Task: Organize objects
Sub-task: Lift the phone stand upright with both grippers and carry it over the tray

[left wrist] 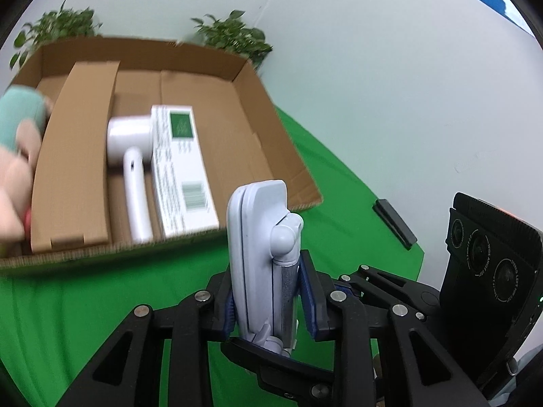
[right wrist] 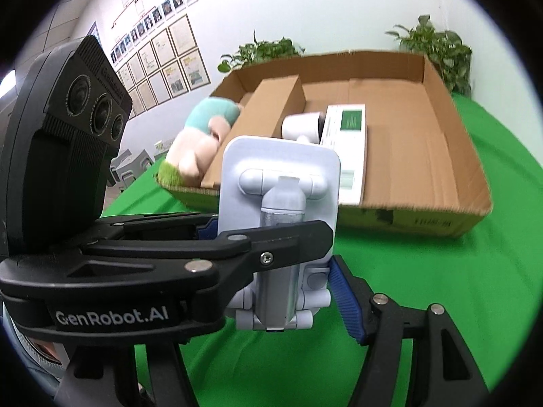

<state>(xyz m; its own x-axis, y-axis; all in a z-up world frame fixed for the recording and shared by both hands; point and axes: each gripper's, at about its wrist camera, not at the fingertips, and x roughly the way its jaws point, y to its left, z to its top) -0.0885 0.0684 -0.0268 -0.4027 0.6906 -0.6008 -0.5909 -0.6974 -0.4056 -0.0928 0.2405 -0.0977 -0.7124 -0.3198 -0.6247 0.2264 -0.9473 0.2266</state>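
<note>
Seen from the left wrist, a plush toy [left wrist: 17,156] lay at the left end of the cardboard box [left wrist: 264,112] on the green-covered counter [left wrist: 101,305]. Right of the toy inside the box stood a long brown carton [left wrist: 74,156], then a white hair dryer [left wrist: 130,156], then a white printed box [left wrist: 180,169] touching the dryer. In front of the box, nearer the camera, both tongs held 1 white folding phone stand [left wrist: 258,254] clear of the counter. The left tongs [left wrist: 268,308] pinched the stand edge-on, blue pads pressed to its 2 sides. A small black bar [left wrist: 393,218] lay on the counter right of the box.

From the right wrist, the right tongs [right wrist: 275,264] clamped the same phone stand [right wrist: 281,183] across its broad width, their jaws held part-way apart by it, with the left tongs' black finger [right wrist: 271,240] crossing its front. 2 potted plants [right wrist: 437,51] stood behind the box.
</note>
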